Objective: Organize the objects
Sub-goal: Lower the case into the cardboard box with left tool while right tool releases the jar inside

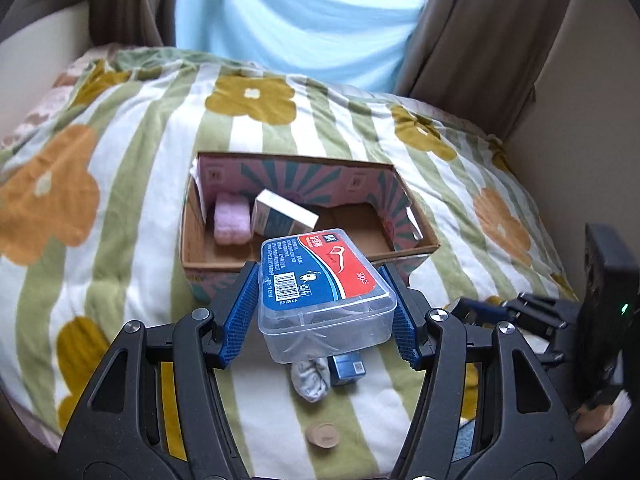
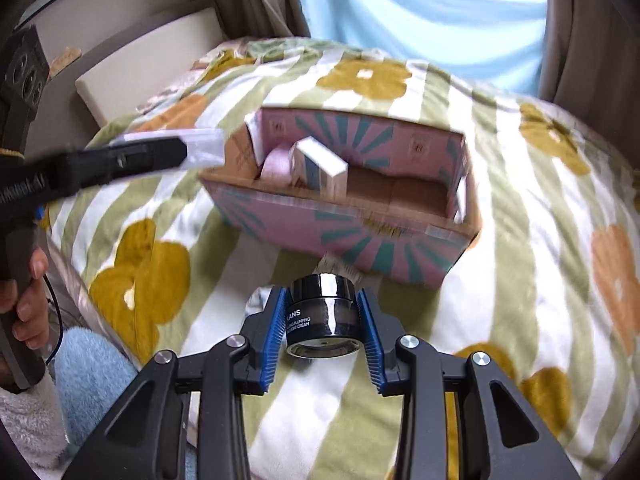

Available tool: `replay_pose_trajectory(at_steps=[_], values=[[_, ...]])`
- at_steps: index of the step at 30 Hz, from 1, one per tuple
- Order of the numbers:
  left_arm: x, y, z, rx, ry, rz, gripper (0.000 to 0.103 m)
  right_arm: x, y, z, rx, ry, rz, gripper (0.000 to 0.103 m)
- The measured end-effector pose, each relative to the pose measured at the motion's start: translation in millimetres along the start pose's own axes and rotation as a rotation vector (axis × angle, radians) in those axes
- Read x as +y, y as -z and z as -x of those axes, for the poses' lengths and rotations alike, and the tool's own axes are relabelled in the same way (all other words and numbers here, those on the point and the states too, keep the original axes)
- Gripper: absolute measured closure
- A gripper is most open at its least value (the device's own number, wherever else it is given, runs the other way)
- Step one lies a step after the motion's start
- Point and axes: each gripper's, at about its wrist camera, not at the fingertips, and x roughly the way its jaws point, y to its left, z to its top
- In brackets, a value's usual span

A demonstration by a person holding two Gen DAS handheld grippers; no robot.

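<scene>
Two grippers, both loaded: left gripper (image 1: 320, 312) has its jaws part-open and clamped on one clear floss-pick box (image 1: 324, 292), long axis pointing ahead; right gripper (image 2: 320, 336) is closed tight on one black cream jar (image 2: 322, 314). Cardboard box (image 2: 340, 236) lies ahead and below both (right looks nearer), holding one pink roll (image 1: 232, 220) and one white carton (image 1: 282, 216). Bed (image 1: 120, 200) still carries one sock (image 1: 312, 380).
</scene>
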Motion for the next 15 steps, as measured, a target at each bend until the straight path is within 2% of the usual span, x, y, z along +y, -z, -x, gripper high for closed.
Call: replay_pose_trajectory(at_steps=[7, 15], values=[[1.6, -36.5, -8.7, -0.001, -0.012, -0.066, 0.046, -11.1, -53.2, 7.6, -0.02, 0.036, -0.033, 0.07], [13.0, -69.3, -45.0, 0.029, -0.038, -0.105, 0.046, -34.9, -101.5, -27.4, 0.034, 0.051, -0.096, 0.07]])
